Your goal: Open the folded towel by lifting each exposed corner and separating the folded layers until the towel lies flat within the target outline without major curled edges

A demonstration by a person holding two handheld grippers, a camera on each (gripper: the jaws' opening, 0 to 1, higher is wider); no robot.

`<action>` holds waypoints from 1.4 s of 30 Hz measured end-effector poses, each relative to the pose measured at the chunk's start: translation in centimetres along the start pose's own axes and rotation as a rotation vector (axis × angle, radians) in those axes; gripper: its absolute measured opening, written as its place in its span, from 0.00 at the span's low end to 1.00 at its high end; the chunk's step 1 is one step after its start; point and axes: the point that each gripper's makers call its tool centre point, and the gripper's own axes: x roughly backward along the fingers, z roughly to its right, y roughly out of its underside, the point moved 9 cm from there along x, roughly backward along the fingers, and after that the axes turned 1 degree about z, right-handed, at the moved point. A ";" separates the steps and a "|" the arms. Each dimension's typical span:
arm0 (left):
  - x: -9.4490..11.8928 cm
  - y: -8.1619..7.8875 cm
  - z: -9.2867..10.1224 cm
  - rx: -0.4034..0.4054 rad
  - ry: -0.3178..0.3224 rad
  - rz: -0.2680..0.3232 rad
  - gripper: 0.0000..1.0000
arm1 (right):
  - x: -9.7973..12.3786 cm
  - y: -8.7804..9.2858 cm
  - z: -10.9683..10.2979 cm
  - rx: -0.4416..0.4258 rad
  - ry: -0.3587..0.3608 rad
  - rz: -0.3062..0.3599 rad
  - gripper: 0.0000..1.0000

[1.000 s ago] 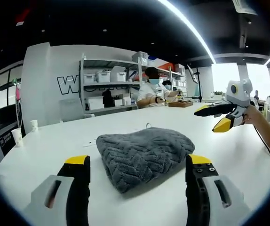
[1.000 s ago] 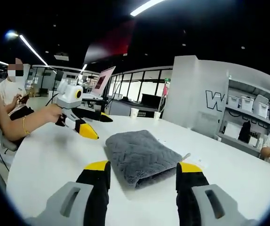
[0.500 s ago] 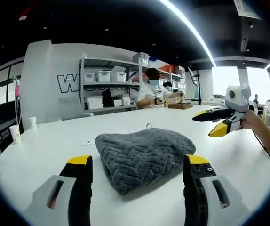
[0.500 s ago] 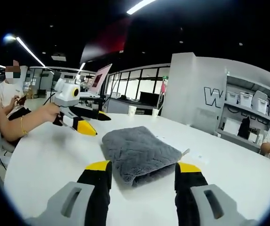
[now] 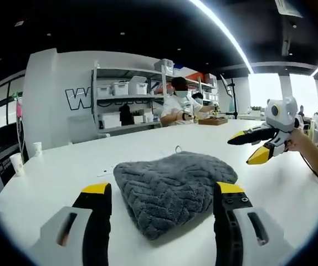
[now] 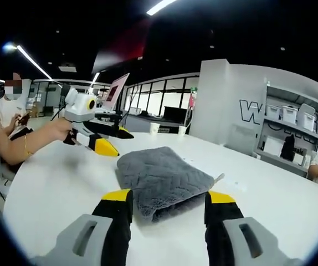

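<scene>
A grey towel (image 5: 173,191) is lying folded into a thick, compact bundle on a white table (image 5: 59,177), and as far as the pictures show the opening job is not yet begun: no corner is lifted, no layer is peeled back, and no target outline is visible on the tabletop. The towel is showing a plush herringbone weave, a rounded fold facing each camera, and a small hanging loop poking out at its far side; it is looking soft and limp, likely to sag when raised by one corner. In the left gripper view the bundle is sitting just ahead of and between the yellow-tipped jaws of the left gripper (image 5: 162,189), which are standing wide apart and holding nothing, with the near edge of the cloth reaching in between the tips. In the right gripper view the right gripper (image 6: 168,195) is likewise spread and empty, the towel's near fold lying just beyond its tips. Each tool is appearing in the other's picture, hovering above the table beside the towel in a person's hand. Everything remains to be done: finding an exposed corner, pinching it, and separating the layers until the cloth is lying flat.
</scene>
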 end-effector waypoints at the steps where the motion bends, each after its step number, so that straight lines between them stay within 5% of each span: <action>1: 0.0 0.1 -0.1 0.002 -0.003 -0.001 0.74 | -0.1 0.0 0.0 -0.001 0.001 -0.001 0.49; 12: -1.1 -0.2 -0.5 0.008 0.003 -0.015 0.73 | -0.9 0.2 0.2 -0.011 -0.004 -0.009 0.48; 18: -1.8 -1.7 -0.5 -0.113 -0.005 -0.042 0.73 | -0.9 0.1 0.6 -0.015 0.007 -0.010 0.48; 42: -3.7 -1.8 -2.4 -0.026 -0.035 -0.026 0.70 | -3.6 -0.6 2.7 -0.022 0.030 -0.036 0.45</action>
